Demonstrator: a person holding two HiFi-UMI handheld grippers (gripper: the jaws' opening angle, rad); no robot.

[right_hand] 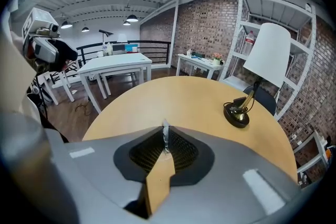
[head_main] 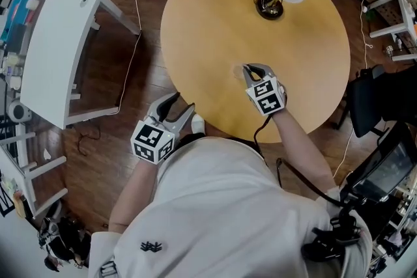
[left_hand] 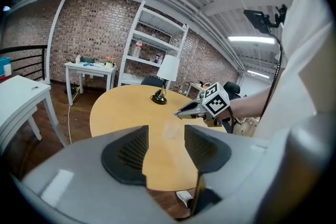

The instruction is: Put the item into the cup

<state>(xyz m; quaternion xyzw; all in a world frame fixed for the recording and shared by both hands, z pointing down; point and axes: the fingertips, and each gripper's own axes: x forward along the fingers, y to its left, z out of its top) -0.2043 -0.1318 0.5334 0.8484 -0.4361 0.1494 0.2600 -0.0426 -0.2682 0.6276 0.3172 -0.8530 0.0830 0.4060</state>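
Jaws pinched shut on a thin pale sliver [right_hand: 165, 129]: right gripper [head_main: 248, 68] over the round worktop [head_main: 215, 23].
The sliver, probably the item, shows only at the jaw tips. A faint clear shape just below them, near the worktop's middle, looks like the cup [left_hand: 170, 130]. The left gripper [head_main: 182, 102] hangs off the near left edge, jaws wide and empty. My worry is that so shallow a pinch lets the sliver twist free, or that the tips knock over the light, unsteadied cup.

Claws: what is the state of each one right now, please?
Left claw: open, empty.
Right claw: closed on a thin pale strip.
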